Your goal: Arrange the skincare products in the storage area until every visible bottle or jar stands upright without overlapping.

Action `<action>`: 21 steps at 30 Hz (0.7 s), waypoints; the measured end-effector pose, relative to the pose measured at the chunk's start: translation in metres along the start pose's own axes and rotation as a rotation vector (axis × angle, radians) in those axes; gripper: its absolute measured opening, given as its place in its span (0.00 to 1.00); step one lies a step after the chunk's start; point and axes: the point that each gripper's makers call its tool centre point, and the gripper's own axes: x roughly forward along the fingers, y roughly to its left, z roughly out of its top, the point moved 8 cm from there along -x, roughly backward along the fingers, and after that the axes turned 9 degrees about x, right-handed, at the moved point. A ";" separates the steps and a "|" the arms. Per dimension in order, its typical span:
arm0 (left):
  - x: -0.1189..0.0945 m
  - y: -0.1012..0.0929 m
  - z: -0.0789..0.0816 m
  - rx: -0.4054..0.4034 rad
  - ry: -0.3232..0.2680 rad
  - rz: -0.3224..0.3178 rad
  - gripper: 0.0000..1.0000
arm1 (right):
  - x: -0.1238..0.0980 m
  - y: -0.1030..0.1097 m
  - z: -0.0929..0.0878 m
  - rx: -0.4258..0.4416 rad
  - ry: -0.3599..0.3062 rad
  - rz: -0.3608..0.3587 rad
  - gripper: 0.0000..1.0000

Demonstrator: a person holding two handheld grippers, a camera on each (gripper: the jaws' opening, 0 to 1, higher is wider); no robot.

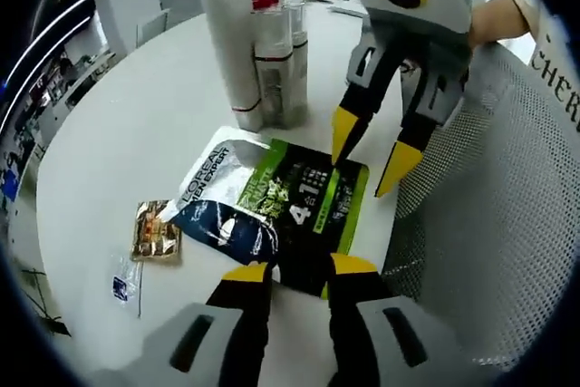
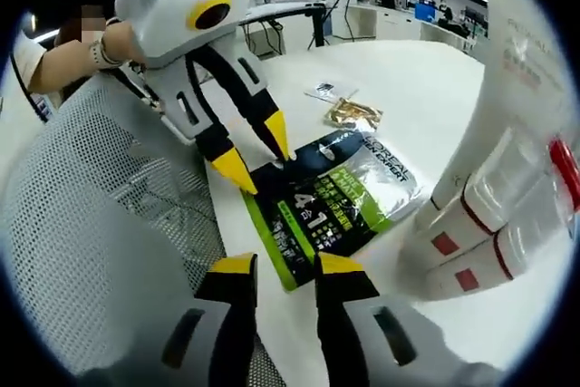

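Skincare pouch [image 1: 281,210] lies flat on the white table [image 1: 136,124], at 12 o'clock off the left gripper [image 1: 299,271] — jaws apart, empty. Right gripper [image 2: 283,265], likewise spread, hovers opposite. Upright bottles [image 1: 267,52] stand beyond; grasping the pouch seems next.

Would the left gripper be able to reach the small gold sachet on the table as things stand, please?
Probably yes: the gold sachet lies flat on open table, beside the L'Oreal packet, and nothing stands between it and the open left gripper.
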 end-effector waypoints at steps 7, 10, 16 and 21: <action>0.004 -0.004 0.001 0.067 0.011 -0.008 0.28 | 0.003 -0.002 -0.001 -0.017 0.015 -0.002 0.24; 0.003 -0.003 0.001 0.081 0.016 -0.007 0.28 | 0.004 -0.002 -0.001 -0.043 0.022 -0.007 0.24; 0.003 -0.003 0.000 0.093 0.008 0.003 0.30 | 0.004 -0.003 -0.001 -0.066 0.023 -0.027 0.22; 0.006 0.001 0.003 0.085 0.003 0.005 0.31 | 0.004 -0.007 0.000 -0.104 0.031 -0.061 0.22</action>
